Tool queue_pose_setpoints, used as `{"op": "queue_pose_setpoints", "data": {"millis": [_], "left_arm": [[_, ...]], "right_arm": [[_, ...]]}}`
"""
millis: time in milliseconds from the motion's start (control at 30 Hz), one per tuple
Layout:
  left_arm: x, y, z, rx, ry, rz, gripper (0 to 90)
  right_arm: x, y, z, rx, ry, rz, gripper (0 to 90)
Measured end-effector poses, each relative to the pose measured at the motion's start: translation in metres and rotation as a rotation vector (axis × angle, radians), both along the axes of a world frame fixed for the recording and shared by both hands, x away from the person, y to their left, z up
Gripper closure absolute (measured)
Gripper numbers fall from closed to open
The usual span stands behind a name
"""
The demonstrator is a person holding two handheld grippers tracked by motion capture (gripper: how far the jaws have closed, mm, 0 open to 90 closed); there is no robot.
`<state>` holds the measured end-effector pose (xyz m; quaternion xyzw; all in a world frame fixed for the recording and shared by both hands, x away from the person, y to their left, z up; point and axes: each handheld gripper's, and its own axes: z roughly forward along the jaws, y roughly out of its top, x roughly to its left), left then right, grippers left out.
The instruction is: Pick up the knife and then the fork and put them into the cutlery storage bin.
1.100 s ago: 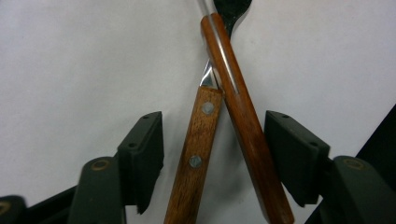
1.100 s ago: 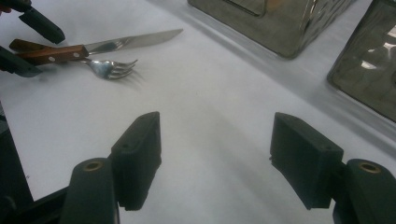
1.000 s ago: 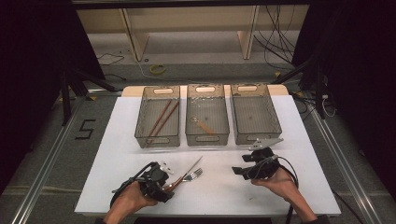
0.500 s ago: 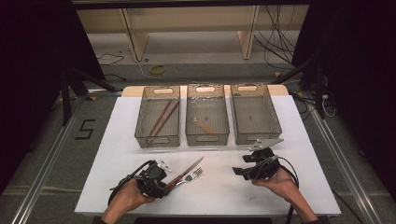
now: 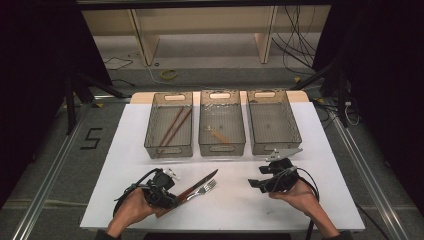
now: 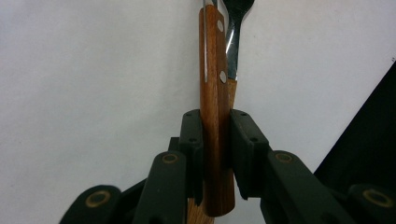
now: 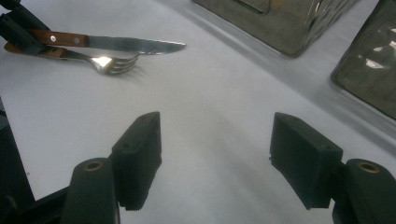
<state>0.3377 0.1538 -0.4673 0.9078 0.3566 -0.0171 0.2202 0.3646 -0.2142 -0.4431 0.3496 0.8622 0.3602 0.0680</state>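
Knife (image 5: 200,183) lies near the front edge of the white worktop (image 5: 125,150), beside a fork (image 5: 205,189), with three smoky plastic bins (image 5: 222,122) in a row behind and a dim room of shelving and floor cables beyond. The left tool (image 6: 215,135) comes in low from the person's left hand (image 5: 131,210), its black jaws clamped on the knife's wooden handle. The right tool (image 7: 215,154) hovers well apart over bare worktop, jaws spread wide with nothing between. The knife shows a reddish-brown riveted handle and a bright steel blade pointing toward the bins; the fork's handle sits just beside it.
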Motion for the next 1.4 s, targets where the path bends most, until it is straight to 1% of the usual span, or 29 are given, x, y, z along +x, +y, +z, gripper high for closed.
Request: {"op": "queue_pose_setpoints", "data": {"millis": [33, 167, 233, 267, 333, 367, 400, 467, 500, 533, 567, 600, 633, 767, 800, 867, 1033, 1067, 1100, 1167, 1200, 1233, 1267, 1300, 1333, 1367, 1400], "left_arm": [[0.000, 0.000, 0.000, -0.002, -0.008, 0.002, 75.7], [0.000, 0.001, 0.001, -0.008, -0.011, 0.002, 76.1], [0.000, 0.002, 0.002, -0.018, -0.023, 0.002, 76.3], [0.000, 0.002, 0.003, -0.012, -0.027, -0.003, 76.5], [-0.002, 0.001, 0.005, -0.022, -0.049, -0.003, 76.8], [-0.002, 0.001, 0.006, -0.021, -0.052, -0.009, 76.9], [-0.003, 0.000, 0.007, -0.026, -0.072, -0.005, 77.1], [-0.004, -0.001, 0.008, -0.024, -0.073, -0.021, 77.3], [-0.005, -0.002, 0.009, -0.029, -0.091, -0.016, 77.4], [-0.004, -0.003, 0.009, -0.023, -0.083, -0.033, 77.5], [-0.005, -0.004, 0.010, -0.014, -0.097, -0.035, 77.6], [-0.005, -0.004, 0.010, -0.017, -0.108, -0.034, 77.8], [-0.005, -0.005, 0.011, -0.016, -0.102, -0.039, 78.0], [-0.007, -0.010, 0.016, -0.018, -0.125, -0.060, 79.1], [-0.007, -0.011, 0.018, -0.016, -0.125, -0.071, 79.6], [-0.007, -0.014, 0.020, -0.024, -0.141, -0.068, 80.2], [-0.008, -0.022, 0.027, -0.017, -0.149, -0.116, 80.5], [-0.008, -0.024, 0.027, -0.018, -0.158, -0.113, 80.5], [-0.008, -0.025, 0.028, -0.011, -0.152, -0.127, 80.6], [-0.009, -0.028, 0.029, -0.019, -0.170, -0.126, 80.6], [-0.010, -0.029, 0.030, -0.008, -0.158, -0.144, 80.6], [-0.010, -0.030, 0.031, -0.008, -0.173, -0.142, 80.6], [-0.010, -0.030, 0.032, -0.017, -0.169, -0.148, 80.6], [-0.011, -0.032, 0.032, -0.006, -0.166, -0.159, 80.6], [-0.012, -0.034, 0.033, -0.013, -0.181, -0.154, 80.6], [-0.013, -0.035, 0.033, -0.023, -0.173, -0.159, 80.6], [-0.014, -0.037, 0.034, -0.013, -0.176, -0.169, 80.6]], "right_arm": [[0.000, 0.000, 0.000, 0.000, 0.000, 0.000, 34.7], [0.000, 0.001, 0.000, 0.000, 0.001, 0.001, 34.7], [0.000, 0.001, 0.000, 0.002, -0.004, 0.004, 34.8], [0.000, 0.001, 0.001, 0.004, -0.005, 0.007, 34.8], [-0.001, 0.002, 0.002, 0.008, -0.011, 0.009, 34.8], [-0.001, 0.002, 0.002, 0.012, -0.015, 0.013, 34.8], [-0.001, 0.003, 0.003, 0.013, -0.019, 0.015, 34.8], [-0.001, 0.004, 0.004, 0.019, -0.027, 0.020, 35.0], [-0.002, 0.005, 0.005, 0.025, -0.026, 0.026, 35.0], [-0.002, 0.006, 0.006, 0.027, -0.031, 0.032, 35.0], [-0.002, 0.007, 0.007, 0.029, -0.034, 0.038, 35.0], [-0.002, 0.009, 0.008, 0.032, -0.034, 0.042, 35.0], [-0.002, 0.012, 0.008, 0.033, -0.042, 0.050, 35.0], [-0.004, 0.024, 0.012, 0.035, -0.059, 0.097, 35.0], [-0.005, 0.028, 0.013, 0.033, -0.060, 0.111, 35.0], [-0.006, 0.037, 0.015, 0.026, -0.076, 0.144, 35.0], [-0.010, 0.063, 0.019, 0.023, -0.101, 0.238, 35.1], [-0.011, 0.069, 0.019, 0.018, -0.103, 0.255, 35.3], [-0.011, 0.075, 0.018, 0.010, -0.106, 0.273, 35.4], [-0.012, 0.086, 0.016, -0.010, -0.109, 0.312, 35.3], [-0.013, 0.090, 0.016, -0.016, -0.109, 0.326, 35.3], [-0.014, 0.095, 0.015, -0.023, -0.120, 0.340, 35.4], [-0.014, 0.098, 0.015, -0.029, -0.127, 0.351, 35.7], [-0.014, 0.101, 0.015, -0.030, -0.137, 0.370, 35.9], [-0.015, 0.104, 0.016, -0.034, -0.141, 0.381, 36.1], [-0.015, 0.107, 0.015, -0.043, -0.150, 0.405, 36.2], [-0.015, 0.109, 0.015, -0.046, -0.152, 0.423, 36.5]]}}
